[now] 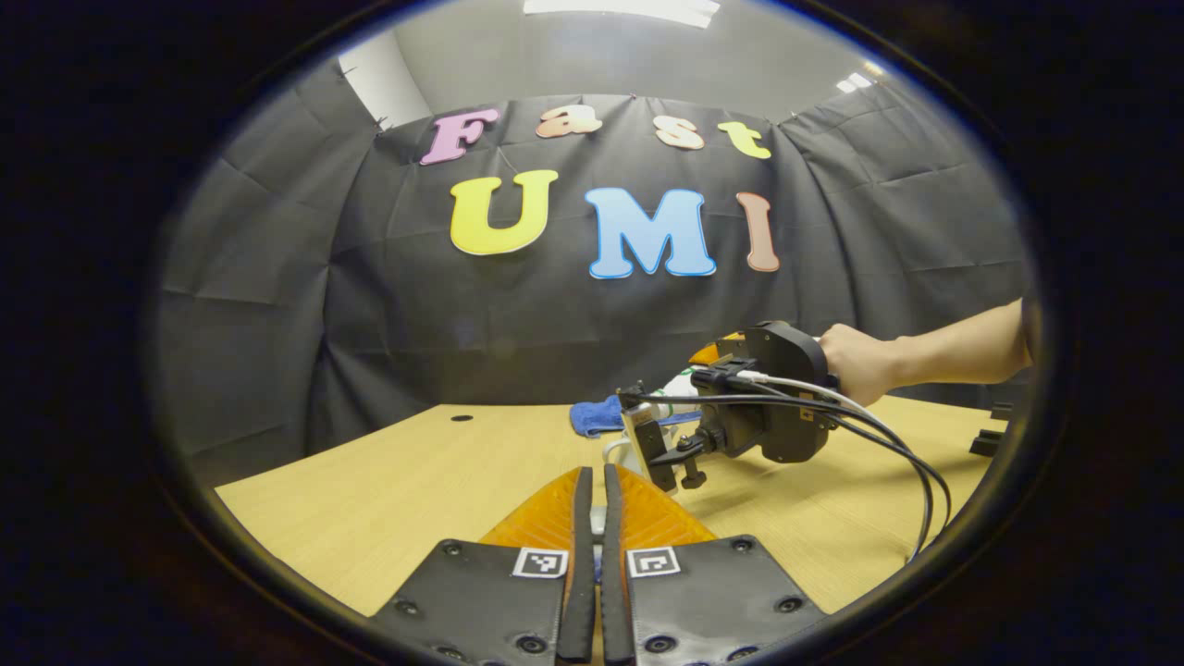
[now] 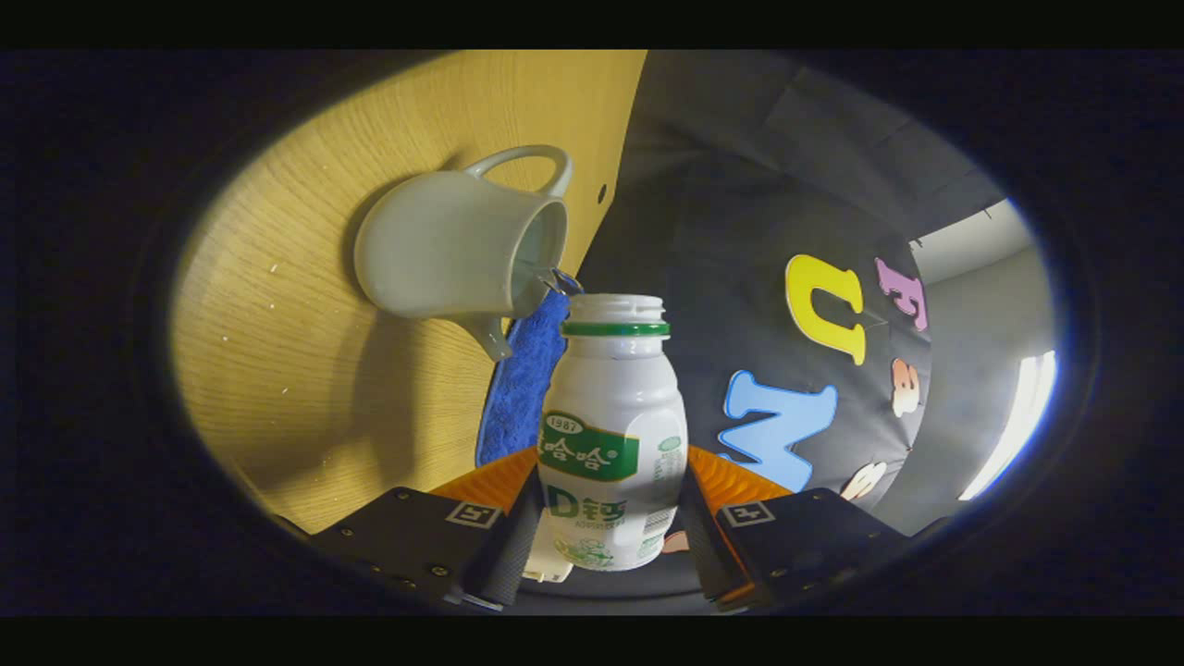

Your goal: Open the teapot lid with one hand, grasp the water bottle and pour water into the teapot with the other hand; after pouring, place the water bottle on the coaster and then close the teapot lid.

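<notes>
In the right gripper view my right gripper [image 2: 606, 518] is shut on a white water bottle [image 2: 610, 416] with a green label and no cap. The bottle is tipped, its mouth at the open top of the pale teapot [image 2: 453, 250], and a small stream of water [image 2: 558, 277] runs into the pot. The teapot stands on the wooden table [image 2: 305, 388] with no lid on it. In the left gripper view my left gripper [image 1: 597, 481] is closed above the table, with a small pale piece, apparently the teapot lid [image 1: 598, 521], pinched between its fingers and mostly hidden. A blue cloth coaster [image 2: 523, 388] lies behind the pot.
The left gripper view shows a hand [image 1: 860, 361] holding the right gripper [image 1: 694, 370] over the teapot [image 1: 615, 453], with cables [image 1: 888, 444] trailing to the right. The blue coaster [image 1: 597, 416] lies near the back wall. A dark object [image 1: 994, 430] sits at the table's right edge.
</notes>
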